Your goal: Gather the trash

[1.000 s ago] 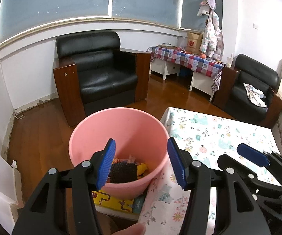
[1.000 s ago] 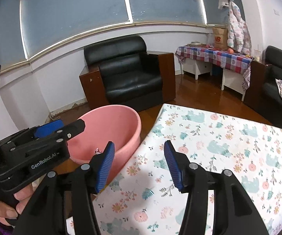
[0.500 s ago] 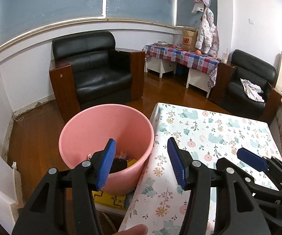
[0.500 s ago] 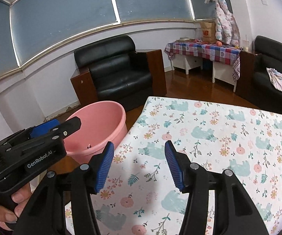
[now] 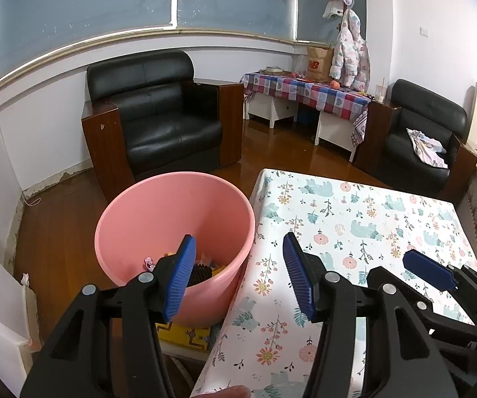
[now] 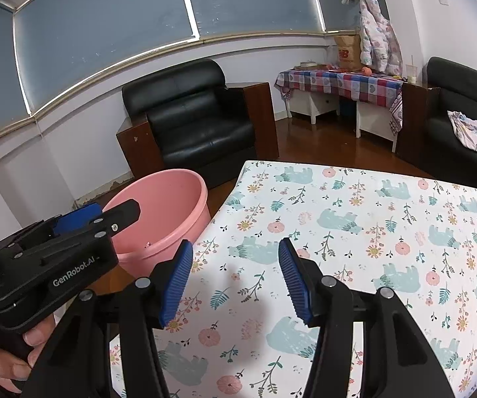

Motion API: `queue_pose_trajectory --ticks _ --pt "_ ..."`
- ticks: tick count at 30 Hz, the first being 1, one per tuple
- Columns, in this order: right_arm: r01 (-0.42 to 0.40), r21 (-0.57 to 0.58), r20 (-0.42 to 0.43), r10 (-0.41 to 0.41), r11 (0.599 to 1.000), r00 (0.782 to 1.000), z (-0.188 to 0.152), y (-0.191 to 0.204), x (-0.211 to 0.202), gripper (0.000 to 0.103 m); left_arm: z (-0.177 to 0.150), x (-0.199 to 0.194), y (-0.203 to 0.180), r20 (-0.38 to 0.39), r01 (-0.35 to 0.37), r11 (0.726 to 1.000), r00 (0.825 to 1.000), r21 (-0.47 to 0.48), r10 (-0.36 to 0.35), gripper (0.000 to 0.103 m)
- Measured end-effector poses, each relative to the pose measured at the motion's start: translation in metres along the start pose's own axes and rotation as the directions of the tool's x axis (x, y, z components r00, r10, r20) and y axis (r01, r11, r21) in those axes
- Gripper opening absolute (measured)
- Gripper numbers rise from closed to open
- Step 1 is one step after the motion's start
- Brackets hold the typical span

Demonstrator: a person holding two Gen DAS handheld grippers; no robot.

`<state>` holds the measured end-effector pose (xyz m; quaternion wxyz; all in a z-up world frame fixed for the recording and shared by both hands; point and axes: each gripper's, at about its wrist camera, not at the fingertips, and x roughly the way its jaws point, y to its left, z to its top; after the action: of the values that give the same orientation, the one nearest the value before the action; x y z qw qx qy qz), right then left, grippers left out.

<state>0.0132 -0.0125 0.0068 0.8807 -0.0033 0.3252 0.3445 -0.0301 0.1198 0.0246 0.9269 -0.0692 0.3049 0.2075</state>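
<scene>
A pink plastic bucket [image 5: 172, 212] stands on the floor left of the table; it also shows in the right wrist view [image 6: 162, 205]. Several pieces of trash [image 5: 202, 267] lie at its bottom, among them a dark ridged piece and yellow and pink scraps. My left gripper [image 5: 238, 273] is open and empty, above the gap between bucket and table edge. My right gripper [image 6: 235, 278] is open and empty over the floral tablecloth [image 6: 354, 232]. Each gripper shows at the edge of the other's view.
A black armchair [image 5: 158, 122] stands behind the bucket. A second black armchair [image 5: 420, 142] with cloth on it is at the far right. A side table with a checked cloth [image 5: 308, 89] stands by the wall. A yellow box [image 5: 182, 335] lies under the bucket.
Both grippers have pulled back and to the right from the bucket. The bucket now sits lower left and more of the tablecloth shows. Both stay open.
</scene>
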Motion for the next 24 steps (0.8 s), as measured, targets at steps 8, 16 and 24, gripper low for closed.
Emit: queue_pose_trajectory --ticks 8,16,24 --pt "0.000 0.001 -0.002 0.000 1.000 1.000 0.0001 0.0006 0.0003 0.053 -0.0009 0.0027 -0.0002 -0.005 -0.002 1.000 1.000 0.006 0.002 0.055" --pt "0.000 0.001 -0.002 0.000 1.000 1.000 0.0006 0.0012 0.0006 0.053 -0.0023 0.0053 -0.0009 -0.009 -0.002 1.000 1.000 0.012 0.002 0.055" --pt "0.000 0.001 -0.003 0.000 1.000 1.000 0.0004 0.0012 0.0005 0.053 -0.0047 0.0061 -0.0028 -0.012 0.001 1.000 1.000 0.013 -0.001 0.055"
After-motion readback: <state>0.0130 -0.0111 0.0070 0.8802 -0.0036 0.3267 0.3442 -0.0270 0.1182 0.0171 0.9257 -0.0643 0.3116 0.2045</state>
